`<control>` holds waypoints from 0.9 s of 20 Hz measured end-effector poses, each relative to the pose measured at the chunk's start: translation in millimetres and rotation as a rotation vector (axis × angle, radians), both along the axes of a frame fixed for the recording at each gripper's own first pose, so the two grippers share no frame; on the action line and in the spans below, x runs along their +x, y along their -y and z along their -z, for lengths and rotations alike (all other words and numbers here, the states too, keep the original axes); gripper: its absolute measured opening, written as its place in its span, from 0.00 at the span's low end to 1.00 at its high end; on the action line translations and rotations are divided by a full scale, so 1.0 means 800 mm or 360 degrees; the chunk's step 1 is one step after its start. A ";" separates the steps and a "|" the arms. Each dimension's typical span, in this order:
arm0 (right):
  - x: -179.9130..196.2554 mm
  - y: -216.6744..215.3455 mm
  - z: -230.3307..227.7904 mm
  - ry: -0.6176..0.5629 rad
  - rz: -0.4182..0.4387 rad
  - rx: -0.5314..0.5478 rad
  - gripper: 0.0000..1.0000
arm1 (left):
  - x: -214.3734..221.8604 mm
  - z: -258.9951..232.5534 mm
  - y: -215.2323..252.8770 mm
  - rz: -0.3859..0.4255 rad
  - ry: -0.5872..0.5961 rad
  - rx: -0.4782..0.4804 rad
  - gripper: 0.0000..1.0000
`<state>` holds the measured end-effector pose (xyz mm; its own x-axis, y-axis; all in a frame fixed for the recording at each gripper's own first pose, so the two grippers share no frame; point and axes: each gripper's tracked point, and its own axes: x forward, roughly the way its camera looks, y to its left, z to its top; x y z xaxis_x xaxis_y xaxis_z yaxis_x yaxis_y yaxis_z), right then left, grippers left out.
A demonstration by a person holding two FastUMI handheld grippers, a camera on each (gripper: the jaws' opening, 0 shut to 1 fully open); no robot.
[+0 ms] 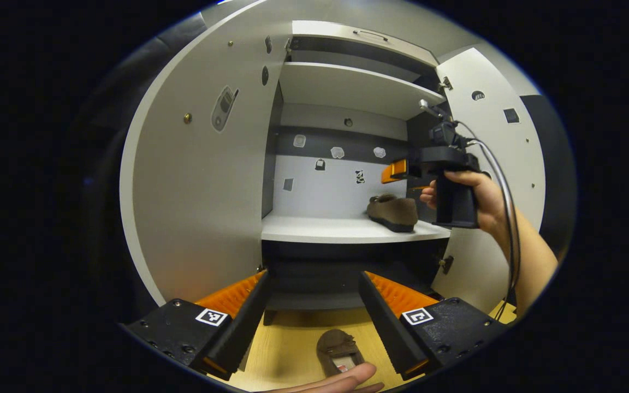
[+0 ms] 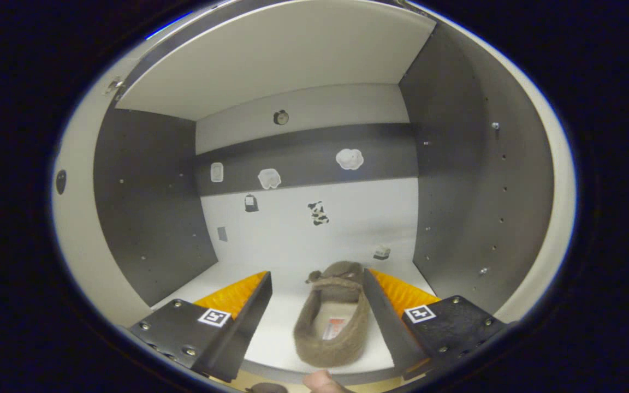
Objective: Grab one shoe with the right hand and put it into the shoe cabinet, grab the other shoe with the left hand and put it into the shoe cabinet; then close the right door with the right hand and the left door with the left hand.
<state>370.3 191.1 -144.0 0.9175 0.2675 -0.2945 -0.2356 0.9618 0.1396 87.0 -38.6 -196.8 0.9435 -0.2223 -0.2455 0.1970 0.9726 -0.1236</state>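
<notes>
Shoe 1 (image 2: 330, 322) on cabinet shelf (image 1: 347, 230); right gripper (image 2: 317, 305) released, jaws apart around it. Shoe 2 (image 1: 339, 352) on floor (image 1: 287, 349) under left gripper (image 1: 314, 305), also released. Left to do: shoe 2, both doors.

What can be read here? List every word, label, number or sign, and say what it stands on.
No legible text.
Insole label in the shoe on the shelf: too blurred.
Square tags on the left gripper and right gripper: patterns, no words.
Stickers on the cabinet back wall: no letters legible.

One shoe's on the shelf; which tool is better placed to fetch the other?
Left. The left tool hangs open above the second shoe on the floor, while the right tool sits open at the shelved shoe.
</notes>
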 end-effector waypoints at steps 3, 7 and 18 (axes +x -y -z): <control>-0.047 0.001 -0.020 0.0076 -0.0049 -0.0022 1.00 | 0.003 0.020 -0.003 -0.0025 -0.0016 0.0005 1.00; -0.117 0.012 -0.049 0.0213 -0.0049 0.0004 0.99 | 0.002 0.082 -0.002 -0.0032 -0.0190 0.0070 1.00; -0.223 0.026 -0.078 0.0511 0.0055 -0.0134 1.00 | -0.044 0.287 0.034 0.0066 -0.0741 0.0187 0.99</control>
<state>191.6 170.5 -81.3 0.9751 0.2217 -0.0089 -0.2218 0.9749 -0.0170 51.7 -65.7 -426.6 0.7184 -0.2029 -0.6654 0.1856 0.9777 -0.0978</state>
